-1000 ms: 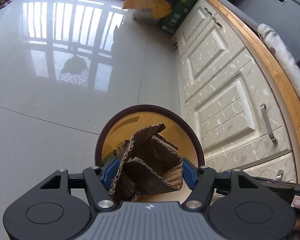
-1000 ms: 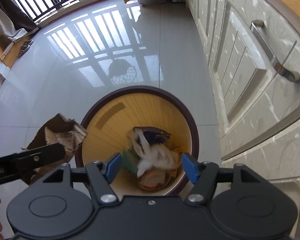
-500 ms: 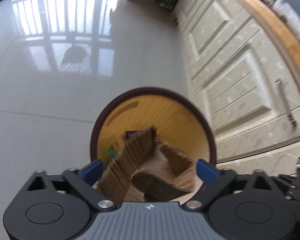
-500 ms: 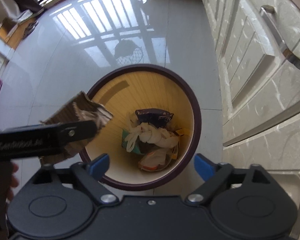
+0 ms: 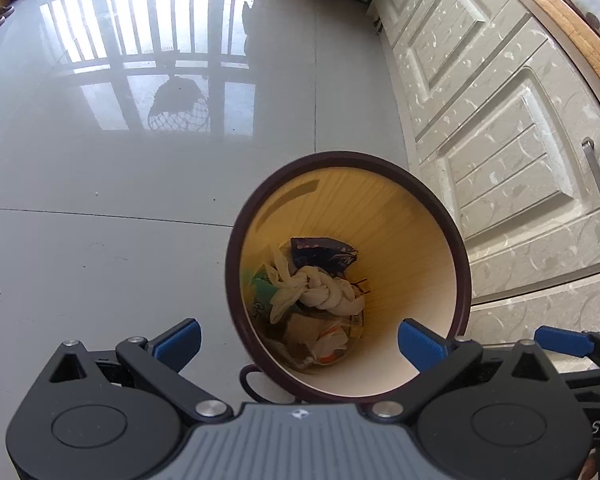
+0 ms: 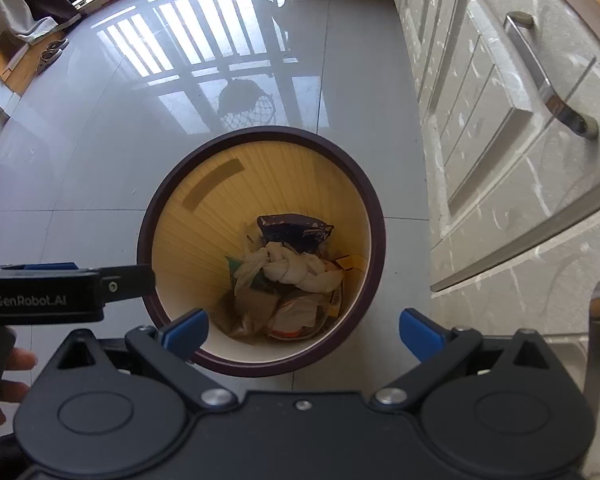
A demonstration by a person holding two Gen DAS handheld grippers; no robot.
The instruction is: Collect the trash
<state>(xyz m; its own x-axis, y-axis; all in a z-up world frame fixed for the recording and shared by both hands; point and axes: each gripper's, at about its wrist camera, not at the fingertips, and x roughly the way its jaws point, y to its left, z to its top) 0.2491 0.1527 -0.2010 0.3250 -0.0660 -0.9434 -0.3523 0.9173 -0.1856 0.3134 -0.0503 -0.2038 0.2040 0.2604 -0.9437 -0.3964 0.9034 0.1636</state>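
1. Over the bin's near left rim, the left gripper [image 5: 298, 340] is held with jaws spread wide, nothing between them.
2. Down in the trash bin [image 6: 364, 184], the knotted white rag [image 6: 290, 266], wrappers and cardboard piece [image 6: 256, 308] are seen.
3. Rightward, the right gripper [image 6: 302, 330] is likewise agape and empty; the rim could be clipped and the bin tipped against the cabinet [image 6: 500, 120].

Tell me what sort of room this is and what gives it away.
Most likely a home kitchen. Cream panelled cabinets with metal bar handles run under a wood-edged countertop, a round trash bin stands on the glossy tiled floor, and a window grille is reflected in the tiles.
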